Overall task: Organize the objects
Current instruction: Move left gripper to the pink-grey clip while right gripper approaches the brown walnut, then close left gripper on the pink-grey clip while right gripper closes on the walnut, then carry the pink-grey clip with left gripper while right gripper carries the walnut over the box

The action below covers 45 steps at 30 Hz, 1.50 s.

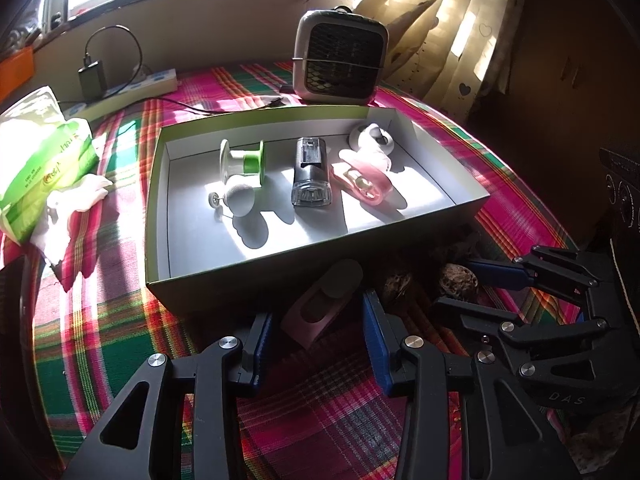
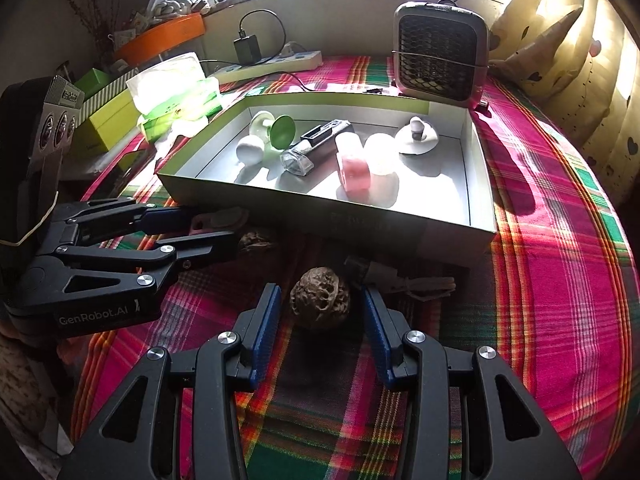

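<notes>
A shallow open box (image 1: 224, 276) (image 2: 486, 184) lies on the plaid cloth and holds a green-and-white spool (image 1: 244, 160), a dark flashlight (image 1: 310, 172) (image 2: 316, 144), a pink item (image 1: 360, 180) (image 2: 354, 172) and a white knob (image 2: 416, 134). My left gripper (image 1: 318, 340) is open around a pink holder (image 1: 320, 304) in front of the box; it also shows in the right wrist view (image 2: 212, 232). My right gripper (image 2: 320, 312) is open around a brown walnut (image 2: 320, 300). A second walnut (image 1: 396, 286) (image 2: 258, 242) lies between the grippers. The right gripper also shows in the left wrist view (image 1: 460, 284).
A small heater (image 1: 340, 56) (image 2: 440, 56) stands behind the box. A power strip (image 1: 128, 88) and charger lie at the back left. A green tissue pack (image 1: 44, 160) (image 2: 176, 88) lies left of the box. A pale clip (image 2: 404, 280) lies by the box's front wall.
</notes>
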Motion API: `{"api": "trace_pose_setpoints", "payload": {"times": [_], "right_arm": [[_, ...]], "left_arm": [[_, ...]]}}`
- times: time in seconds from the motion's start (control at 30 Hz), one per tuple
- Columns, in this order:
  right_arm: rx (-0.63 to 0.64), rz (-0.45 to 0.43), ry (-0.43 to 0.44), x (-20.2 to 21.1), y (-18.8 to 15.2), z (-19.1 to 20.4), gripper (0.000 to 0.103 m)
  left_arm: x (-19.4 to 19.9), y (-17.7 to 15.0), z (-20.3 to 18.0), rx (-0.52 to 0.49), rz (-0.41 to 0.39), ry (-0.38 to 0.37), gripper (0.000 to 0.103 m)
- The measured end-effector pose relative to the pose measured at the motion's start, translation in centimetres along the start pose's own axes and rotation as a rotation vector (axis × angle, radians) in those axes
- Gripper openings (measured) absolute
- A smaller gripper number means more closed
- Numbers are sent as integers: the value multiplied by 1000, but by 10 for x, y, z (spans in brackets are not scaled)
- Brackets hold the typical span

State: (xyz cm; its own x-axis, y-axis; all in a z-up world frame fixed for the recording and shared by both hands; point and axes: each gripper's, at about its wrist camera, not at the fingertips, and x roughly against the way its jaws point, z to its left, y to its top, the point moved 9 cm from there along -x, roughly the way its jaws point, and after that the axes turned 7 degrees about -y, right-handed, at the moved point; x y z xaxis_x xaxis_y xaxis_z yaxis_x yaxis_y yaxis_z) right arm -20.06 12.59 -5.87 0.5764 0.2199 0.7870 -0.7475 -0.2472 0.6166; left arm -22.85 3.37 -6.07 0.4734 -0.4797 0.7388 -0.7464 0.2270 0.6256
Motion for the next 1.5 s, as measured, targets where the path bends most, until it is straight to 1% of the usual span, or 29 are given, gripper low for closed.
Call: {"api": "trace_pose_setpoints", "payload": {"times": [0.03, 0.13, 0.17, 0.37, 0.47, 0.6, 0.7, 0.73, 0.77, 0.87, 1.13, 1.3, 1.5], "right_arm": [[2, -1, -3, 0, 0, 0, 39], [3, -4, -3, 0, 0, -1, 32], [2, -5, -2, 0, 0, -1, 31], [5, -7, 1, 0, 0, 0, 31], [3, -8, 5, 1, 0, 0, 31], [3, -8, 7, 1, 0, 0, 31], [2, -10, 10, 1, 0, -1, 31], [2, -10, 10, 1, -1, -1, 31], [3, -10, 10, 1, -1, -1, 31], [2, -10, 10, 1, -1, -1, 31], [9, -10, 8, 3, -3, 0, 31], [10, -11, 7, 4, -5, 2, 31], [12, -12, 7, 5, -5, 2, 31]], "left_arm": [[0, 0, -1, -2, 1, -1, 32], [0, 0, -2, -1, -1, 1, 31], [-1, 0, -3, 1, 0, -2, 30], [-2, 1, -5, -7, 5, -2, 30], [-5, 3, -6, -23, 4, 9, 32], [-5, 3, -8, -33, 2, 27, 32], [-4, 2, -7, -20, 1, 17, 27], [-3, 2, -8, -16, 2, 12, 18], [-3, 0, -8, -18, 4, 15, 15], [-2, -2, -11, -28, 1, 26, 15], [6, -12, -13, 0, 1, 37, 15], [4, -11, -14, -5, 3, 52, 16], [1, -9, -16, -14, 3, 59, 22]]}}
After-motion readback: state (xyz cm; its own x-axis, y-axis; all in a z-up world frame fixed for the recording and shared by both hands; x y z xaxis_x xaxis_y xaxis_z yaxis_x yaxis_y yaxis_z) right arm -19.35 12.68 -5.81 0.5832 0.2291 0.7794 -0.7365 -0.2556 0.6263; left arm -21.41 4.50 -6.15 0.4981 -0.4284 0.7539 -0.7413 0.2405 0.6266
